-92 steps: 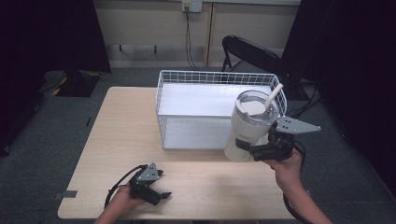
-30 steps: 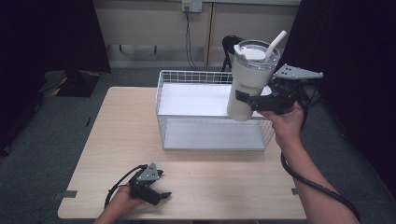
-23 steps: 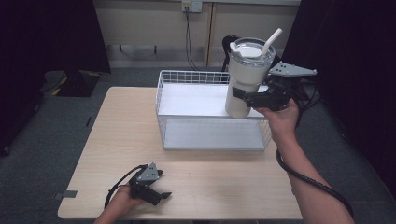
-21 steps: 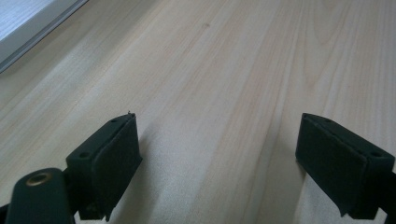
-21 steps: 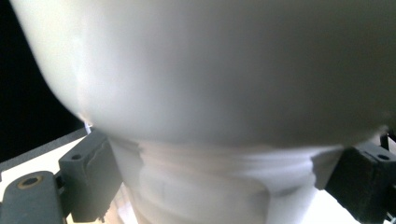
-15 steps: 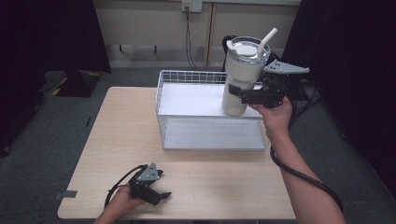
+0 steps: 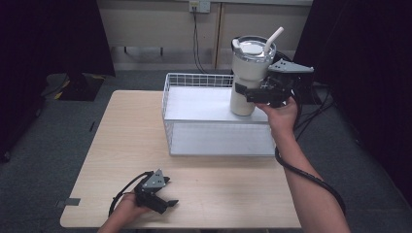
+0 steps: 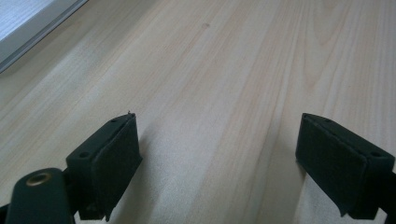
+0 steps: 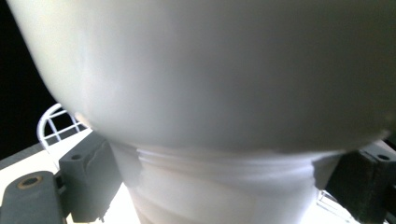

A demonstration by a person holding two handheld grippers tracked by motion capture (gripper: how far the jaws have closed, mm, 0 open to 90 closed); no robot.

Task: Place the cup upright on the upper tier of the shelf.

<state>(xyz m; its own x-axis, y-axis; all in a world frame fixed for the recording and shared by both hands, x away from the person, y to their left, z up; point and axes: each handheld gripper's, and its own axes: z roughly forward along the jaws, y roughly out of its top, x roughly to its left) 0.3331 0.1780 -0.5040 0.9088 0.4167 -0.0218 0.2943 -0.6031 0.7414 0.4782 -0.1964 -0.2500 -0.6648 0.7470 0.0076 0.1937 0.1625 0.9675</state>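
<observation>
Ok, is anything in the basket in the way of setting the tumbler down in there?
Nothing visible is. The right tool holds the white tumbler upright over the far right part of the wire basket, whose white floor looks bare. The tumbler's base looks already inside the rim.

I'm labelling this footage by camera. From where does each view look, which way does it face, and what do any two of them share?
High view: above the person's side, facing forward and down on the table; both forearms, left gripper.
Left gripper view: on that gripper, facing bare tabletop between open jaws.
Right gripper view: on the right gripper, facing the tumbler it clamps.
Shared: tumbler and wire basket appear in the high and right gripper views.
</observation>
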